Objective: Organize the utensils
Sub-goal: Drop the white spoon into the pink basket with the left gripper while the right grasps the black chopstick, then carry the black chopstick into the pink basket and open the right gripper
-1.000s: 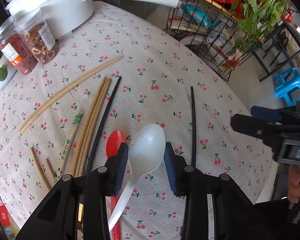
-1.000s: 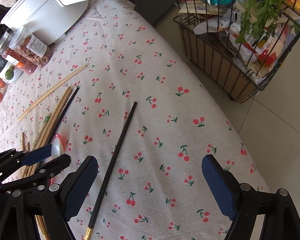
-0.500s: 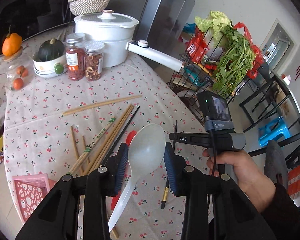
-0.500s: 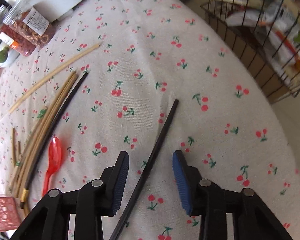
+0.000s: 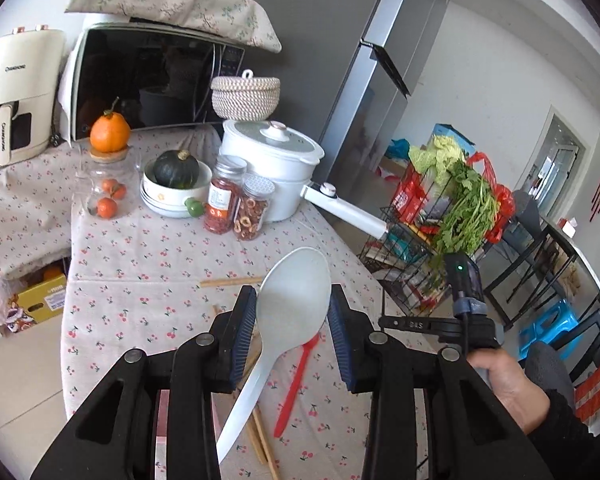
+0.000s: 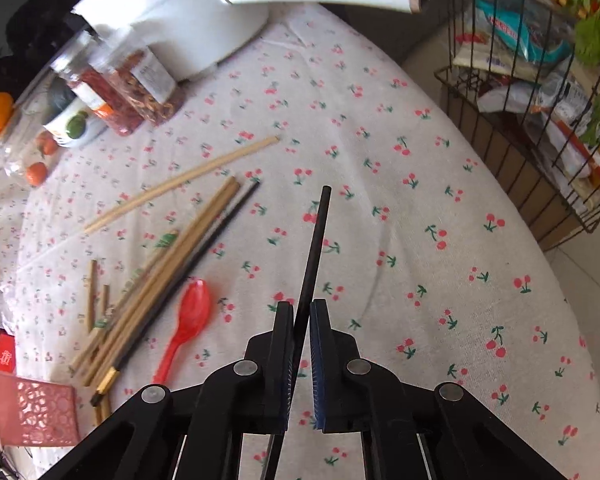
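- The left gripper [image 5: 292,320] pinches the white spoon [image 5: 290,310] by its bowl, lifted above the tabletop [image 5: 140,264], probably to carry it away for sorting.
- The right gripper [image 6: 300,336] is pressed on a black chopstick [image 6: 314,248], near its middle, so it balances.
- The red spoon [image 6: 186,322] and wooden chopsticks [image 6: 168,268] lie beside the pink basket [image 6: 36,412], likely the destination.

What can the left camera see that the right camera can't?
Only the left wrist view shows the white spoon in the left gripper, plus the microwave and fridge. Only the right wrist view shows the right gripper shut on the black chopstick, and the pink basket. Both show the red spoon, the white pot and the cherry tablecloth.
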Available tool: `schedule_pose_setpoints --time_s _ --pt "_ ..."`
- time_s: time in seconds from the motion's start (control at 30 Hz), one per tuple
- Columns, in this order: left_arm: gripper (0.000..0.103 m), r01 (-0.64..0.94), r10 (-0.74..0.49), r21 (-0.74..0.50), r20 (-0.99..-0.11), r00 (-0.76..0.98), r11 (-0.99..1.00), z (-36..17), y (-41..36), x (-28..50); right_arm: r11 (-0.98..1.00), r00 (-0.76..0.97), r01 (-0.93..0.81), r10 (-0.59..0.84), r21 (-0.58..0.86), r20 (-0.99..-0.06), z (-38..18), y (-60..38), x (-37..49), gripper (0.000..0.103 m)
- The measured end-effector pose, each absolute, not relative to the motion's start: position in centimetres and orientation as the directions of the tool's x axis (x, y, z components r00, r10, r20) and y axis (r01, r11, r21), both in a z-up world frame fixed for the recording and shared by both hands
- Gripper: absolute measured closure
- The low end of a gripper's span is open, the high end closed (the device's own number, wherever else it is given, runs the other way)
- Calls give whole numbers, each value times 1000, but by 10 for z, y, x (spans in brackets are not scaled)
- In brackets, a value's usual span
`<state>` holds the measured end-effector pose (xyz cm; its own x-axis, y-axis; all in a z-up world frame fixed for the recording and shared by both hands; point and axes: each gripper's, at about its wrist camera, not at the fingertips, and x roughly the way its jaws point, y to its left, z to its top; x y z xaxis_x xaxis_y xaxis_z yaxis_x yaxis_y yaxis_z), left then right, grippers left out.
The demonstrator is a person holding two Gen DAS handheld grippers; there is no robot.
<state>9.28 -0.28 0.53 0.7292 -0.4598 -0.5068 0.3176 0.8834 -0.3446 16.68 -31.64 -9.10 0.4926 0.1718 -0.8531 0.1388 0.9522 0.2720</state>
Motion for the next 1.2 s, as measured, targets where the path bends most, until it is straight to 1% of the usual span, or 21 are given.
schedule_pose_setpoints --time_s 0.1,0.23,0.3,0.33,0.57,0.7,0.77,0.87,0.97,1.07,1.13,1.2 --pt "65 278 -431 -373 -433 792 885 4 17 93 955 552 80 195 284 -811 -69 -303 147 98" --pt "65 245 -378 -376 -337 862 894 -4 30 94 959 598 25 212 283 -773 -52 -292 127 98" --pt "65 218 -340 -358 -325 883 908 -13 31 97 959 614 8 219 283 -758 -47 -289 122 98" --pt "65 204 -330 -361 -332 884 910 -19 32 100 958 621 0 224 286 -751 -45 -288 118 98" --pt "64 131 -304 -390 -426 852 911 -51 42 113 950 656 -48 264 309 -707 -28 -284 102 98" --pt "60 99 -314 -397 -526 791 912 -58 46 117 944 682 -94 294 318 -670 -13 -278 92 98" --pt "52 89 -320 -396 -568 758 914 -60 48 116 938 694 -116 312 326 -649 -4 -274 89 99" --pt "42 82 -319 -379 -621 716 922 -57 48 109 929 711 -150 339 339 -616 9 -267 85 99" --pt "35 86 -308 -342 -672 673 936 -51 48 100 918 726 -192 371 347 -579 27 -257 83 99" --pt "29 70 -255 -275 -728 636 959 -47 50 91 906 730 -230 403 357 -553 42 -246 84 99" --pt "28 46 -218 -238 -775 593 970 -48 53 89 894 725 -259 430 365 -538 51 -237 85 99" --pt "28 24 -205 -230 -809 551 973 -52 61 85 885 721 -287 451 365 -526 59 -227 84 99"
